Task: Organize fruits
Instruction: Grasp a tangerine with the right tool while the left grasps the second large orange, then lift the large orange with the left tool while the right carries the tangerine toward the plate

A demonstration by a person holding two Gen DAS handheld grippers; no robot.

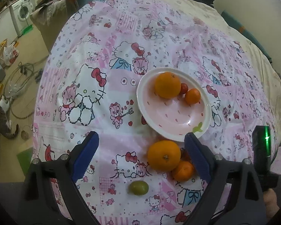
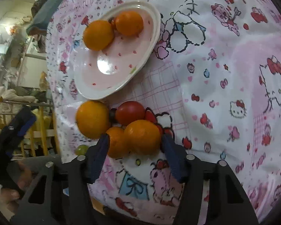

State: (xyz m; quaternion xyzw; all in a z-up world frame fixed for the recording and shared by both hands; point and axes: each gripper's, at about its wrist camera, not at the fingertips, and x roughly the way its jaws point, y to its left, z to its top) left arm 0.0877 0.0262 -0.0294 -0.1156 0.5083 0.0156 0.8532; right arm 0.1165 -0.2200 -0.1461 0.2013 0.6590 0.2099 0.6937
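Left gripper [image 1: 141, 144] is hovering over the patterned bed cover [image 1: 106, 43] with its blue fingers [image 1: 85, 155] spread wide — nothing between them being gripped. A large orange [image 1: 164, 155] is sitting on the cover just inside the right-hand finger, touching a smaller mandarin [image 1: 183, 170] beside it. A green grape [image 1: 138, 187] is lying apart from them, closer to the camera.

The pink plate [image 1: 178, 120] is resting on the cover just beyond that cluster. It's holding a big orange [image 1: 167, 85], a small red tomato [image 1: 184, 88] and a mandarin on the plate [image 1: 192, 96], all bunched toward the far rim and touching each other.

Right gripper [image 2: 134, 140] is sitting low at the loose cluster, fingers [image 2: 97, 161] spread, flanking a front orange [image 2: 142, 136] — the right-hand finger is at its edge, and I cannot tell whether either is actually touching. A half-hidden mandarin [image 2: 115, 142] is pressing against the left side of that orange, overlapped by the left-hand finger. Behind them a red tomato [image 2: 130, 112] and another orange [image 2: 92, 119] are lying just short of the plate's near rim. From this view the plate is showing two orange fruits touching at its far side.

A washing machine [image 1: 21, 12] is standing on the floor at far left.
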